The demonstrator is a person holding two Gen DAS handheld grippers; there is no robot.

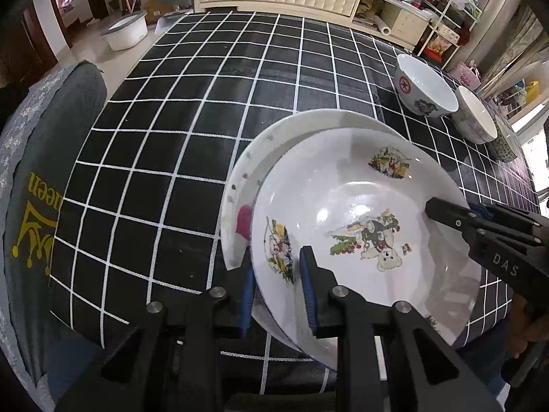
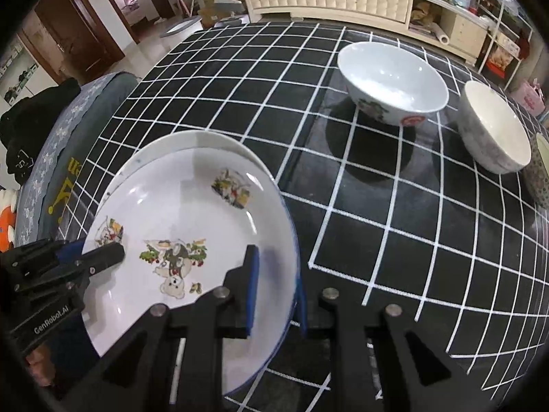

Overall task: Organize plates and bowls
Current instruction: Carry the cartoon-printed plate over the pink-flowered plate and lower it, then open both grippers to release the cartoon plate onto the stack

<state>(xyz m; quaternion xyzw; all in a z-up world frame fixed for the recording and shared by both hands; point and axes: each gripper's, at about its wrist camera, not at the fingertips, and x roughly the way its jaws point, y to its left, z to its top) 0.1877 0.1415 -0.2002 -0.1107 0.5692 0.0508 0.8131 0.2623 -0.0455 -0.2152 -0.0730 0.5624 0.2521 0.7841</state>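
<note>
I have the bear plate (image 1: 360, 226) clamped by its rim on both sides, left gripper (image 1: 278, 292) and right gripper (image 2: 274, 292) each closed on it, hovering tilted just over the second plate (image 1: 274, 140) on the checked table (image 1: 171, 137). If I let go unevenly it could slide off the lower plate or clack down hard. The bowls (image 2: 394, 82) sit well apart, far right.
</note>
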